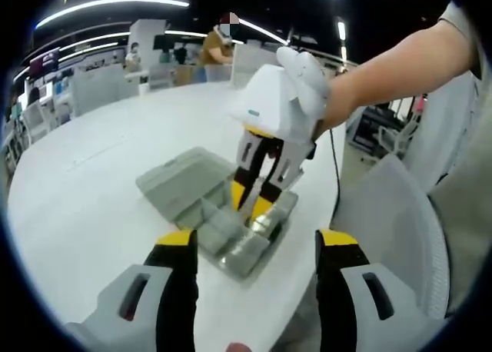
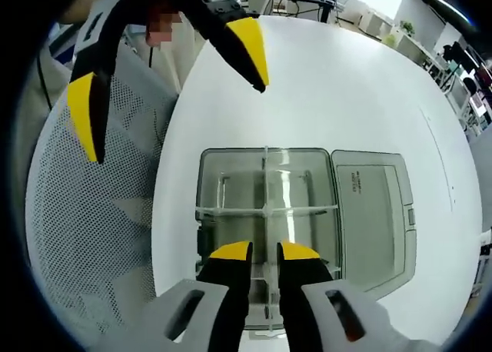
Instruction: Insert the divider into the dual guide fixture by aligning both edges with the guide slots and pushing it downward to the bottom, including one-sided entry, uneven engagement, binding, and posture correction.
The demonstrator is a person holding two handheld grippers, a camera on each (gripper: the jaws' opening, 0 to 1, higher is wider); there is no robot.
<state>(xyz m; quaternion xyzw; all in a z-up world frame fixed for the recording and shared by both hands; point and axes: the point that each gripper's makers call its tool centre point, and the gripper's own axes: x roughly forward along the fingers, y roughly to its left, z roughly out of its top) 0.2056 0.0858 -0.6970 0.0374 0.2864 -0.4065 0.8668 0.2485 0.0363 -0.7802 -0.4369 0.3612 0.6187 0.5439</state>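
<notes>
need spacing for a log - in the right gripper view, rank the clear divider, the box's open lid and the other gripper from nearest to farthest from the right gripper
1. Clear divider, between the right gripper jaws, inside the box.
2. Open lid, lying flat on the box's right side.
3. Left gripper, at the view's top left, beyond the box.

Count: two grippers, left gripper (image 1: pixel 255 240) and right gripper (image 2: pixel 264 252). One clear box (image 2: pixel 265 206) with one hinged lid (image 2: pixel 369 214), lying open. One white round table (image 1: pixel 84 183). One mesh chair (image 2: pixel 92 214). One person's hand (image 1: pixel 307 79) visible; background people too blurred to count.
</notes>
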